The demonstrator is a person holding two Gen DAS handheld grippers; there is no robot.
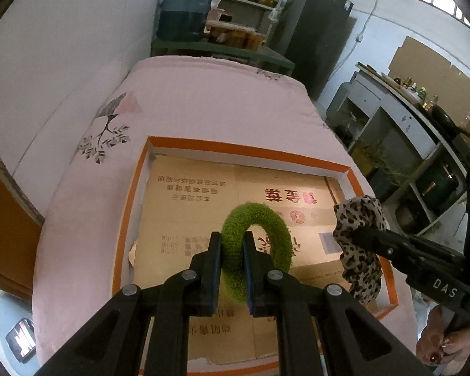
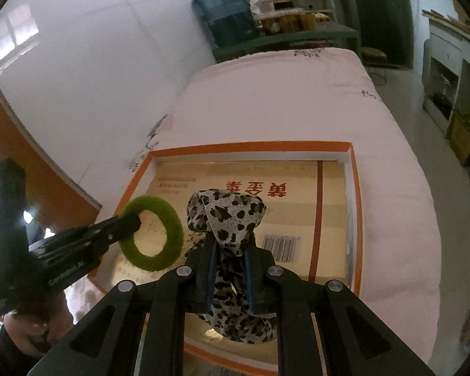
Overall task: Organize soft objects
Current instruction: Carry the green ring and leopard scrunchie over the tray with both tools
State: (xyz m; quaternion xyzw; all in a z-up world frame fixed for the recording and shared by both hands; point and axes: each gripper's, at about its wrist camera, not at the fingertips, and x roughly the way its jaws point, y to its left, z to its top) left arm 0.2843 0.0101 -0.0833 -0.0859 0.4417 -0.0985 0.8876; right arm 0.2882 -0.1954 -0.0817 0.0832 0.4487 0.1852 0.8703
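Nearest to the lens in the left wrist view, the left gripper (image 1: 232,250) fills the lower centre of the frame, its fingers pressed narrow on the near side of a fuzzy green scrunchie (image 1: 256,250). The ring stands upright between the pads and is carried in the air above the box (image 1: 134,200), an orange-rimmed box lined with printed cardboard, which sits on a pink quilt (image 1: 203,100).

At the right edge of the same frame the right gripper (image 1: 354,235) holds a leopard-print scrunchie (image 1: 360,244). In the right wrist view this gripper (image 2: 228,269) is at the lower centre, its fingers closed narrow on the bunched fabric of the same scrunchie (image 2: 225,219), which rises above the tips and also hangs below them. The left gripper (image 2: 134,219) enters from the left of this frame with the green ring (image 2: 155,233).

I judge the step in hand to be putting both scrunchies into the box. To do it well, each gripper should come low over the cardboard floor before the fingers part, so the soft rings do not bounce or roll to the rim. The two should land side by side, well apart from the orange edge and not on top of each other. The leopard fabric may cling to the pads, so the right gripper should lift straight up after it lets go.
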